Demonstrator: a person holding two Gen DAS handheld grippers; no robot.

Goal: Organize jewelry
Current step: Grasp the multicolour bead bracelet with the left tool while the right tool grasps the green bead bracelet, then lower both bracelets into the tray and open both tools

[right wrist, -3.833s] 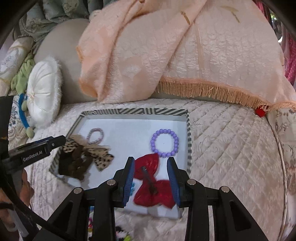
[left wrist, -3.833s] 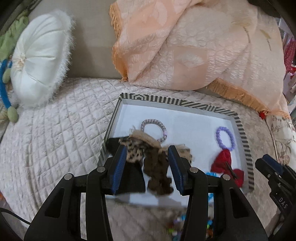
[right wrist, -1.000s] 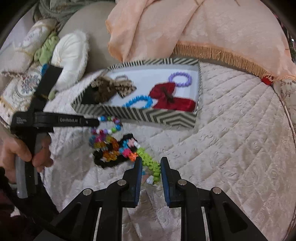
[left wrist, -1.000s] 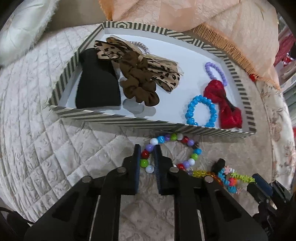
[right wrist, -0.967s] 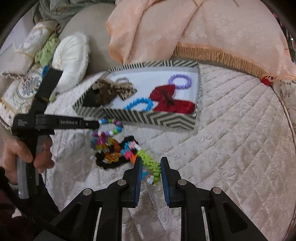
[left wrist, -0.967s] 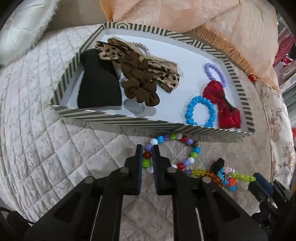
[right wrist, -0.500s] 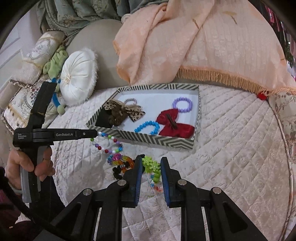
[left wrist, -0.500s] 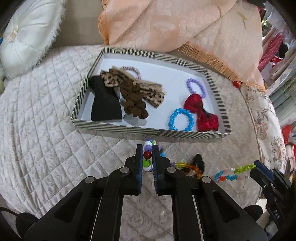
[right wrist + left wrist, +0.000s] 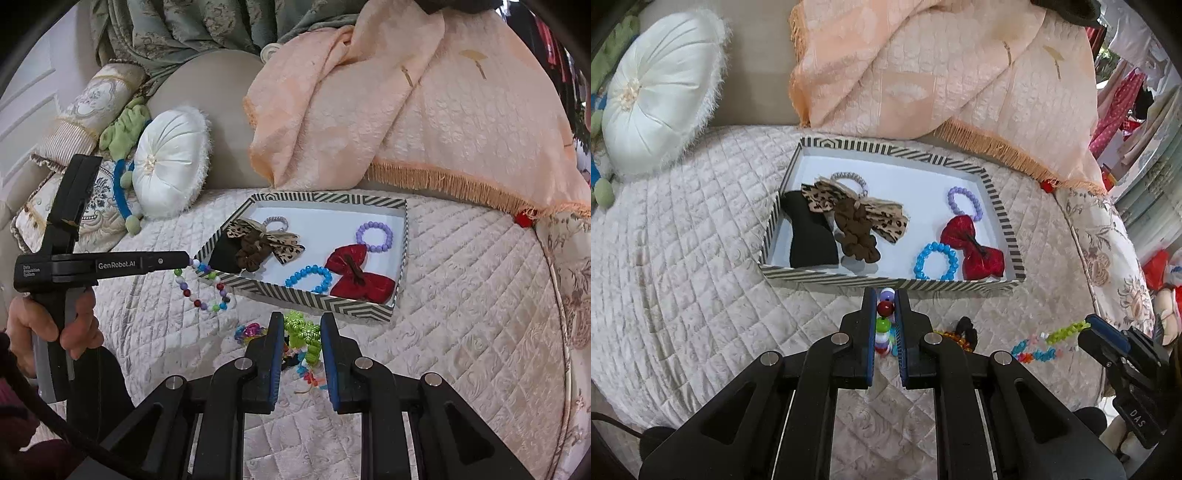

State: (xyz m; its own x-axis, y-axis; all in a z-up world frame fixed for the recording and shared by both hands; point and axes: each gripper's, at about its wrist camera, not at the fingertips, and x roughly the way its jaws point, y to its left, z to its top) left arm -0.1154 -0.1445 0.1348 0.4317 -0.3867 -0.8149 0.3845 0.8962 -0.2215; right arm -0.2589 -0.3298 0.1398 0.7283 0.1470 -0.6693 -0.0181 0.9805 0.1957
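Grippers both clamped: left gripper (image 9: 886, 295) on multicoloured bead bracelet (image 9: 207, 291), right gripper (image 9: 303, 325) on green strand (image 9: 304, 334)

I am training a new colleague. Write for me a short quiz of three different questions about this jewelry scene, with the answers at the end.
1. True or false: the left gripper has its jaws shut on the multicolored bead bracelet.
2. Which item in the striped tray lies next to the red bow? A) blue bead bracelet B) watch C) gold ring
3. Fill in: the right gripper holds a ____ flower-link bracelet.

Key: 1 true; 2 A; 3 green.
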